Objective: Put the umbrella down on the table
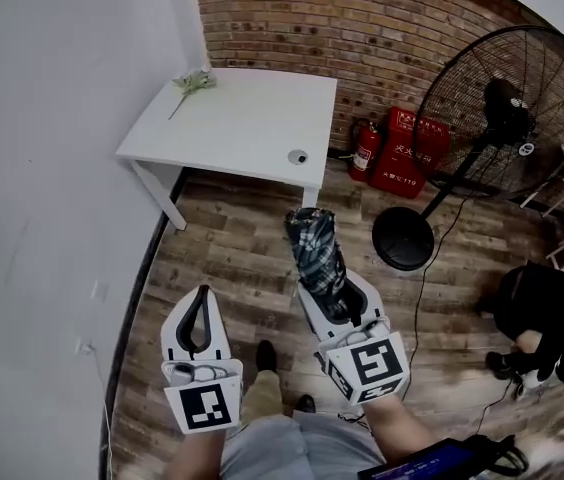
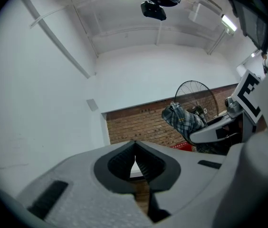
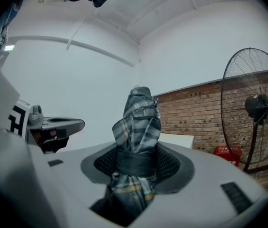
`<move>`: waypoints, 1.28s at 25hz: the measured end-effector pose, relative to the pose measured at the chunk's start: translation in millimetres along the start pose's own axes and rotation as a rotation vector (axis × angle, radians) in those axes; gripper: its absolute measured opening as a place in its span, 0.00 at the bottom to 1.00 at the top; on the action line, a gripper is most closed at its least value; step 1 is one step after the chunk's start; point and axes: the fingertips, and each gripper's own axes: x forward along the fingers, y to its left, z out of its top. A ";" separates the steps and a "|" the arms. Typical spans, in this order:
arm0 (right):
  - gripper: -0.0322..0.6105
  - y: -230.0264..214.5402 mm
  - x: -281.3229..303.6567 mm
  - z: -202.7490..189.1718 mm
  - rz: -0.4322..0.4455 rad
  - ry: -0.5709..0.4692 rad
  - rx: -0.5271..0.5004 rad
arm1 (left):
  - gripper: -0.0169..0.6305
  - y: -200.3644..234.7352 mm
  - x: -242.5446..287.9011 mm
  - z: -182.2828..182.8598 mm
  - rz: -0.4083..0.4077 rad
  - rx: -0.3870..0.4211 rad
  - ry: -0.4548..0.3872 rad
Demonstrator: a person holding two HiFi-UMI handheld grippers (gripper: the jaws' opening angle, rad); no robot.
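A folded plaid umbrella sticks forward out of my right gripper, whose jaws are shut on it around its dark strap. The umbrella points toward the white table, which stands ahead against the brick wall. My left gripper is held beside the right one over the wooden floor. Its jaws are shut with nothing between them, and its dark pads meet. The umbrella also shows off to the right in the left gripper view.
A sprig of flowers lies at the table's far left corner. A big black floor fan stands at right, with red fire extinguishers and a red box by the brick wall. A person in black crouches at far right.
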 end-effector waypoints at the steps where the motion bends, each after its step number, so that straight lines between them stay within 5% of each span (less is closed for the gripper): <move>1: 0.36 -1.5 13.6 0.9 0.000 0.002 0.001 | 0.04 8.7 11.8 -1.7 0.001 0.000 0.001; 10: 0.36 -2.8 121.4 28.4 -0.012 -0.027 -0.013 | 0.04 90.1 99.4 0.5 0.012 0.006 -0.039; 22: 0.36 -6.9 200.8 70.0 -0.027 -0.105 -0.054 | 0.04 144.7 166.3 21.9 0.006 0.023 -0.135; 32: 0.36 -15.1 238.2 55.7 -0.051 -0.073 -0.036 | 0.04 157.1 200.0 -16.7 -0.030 0.008 -0.064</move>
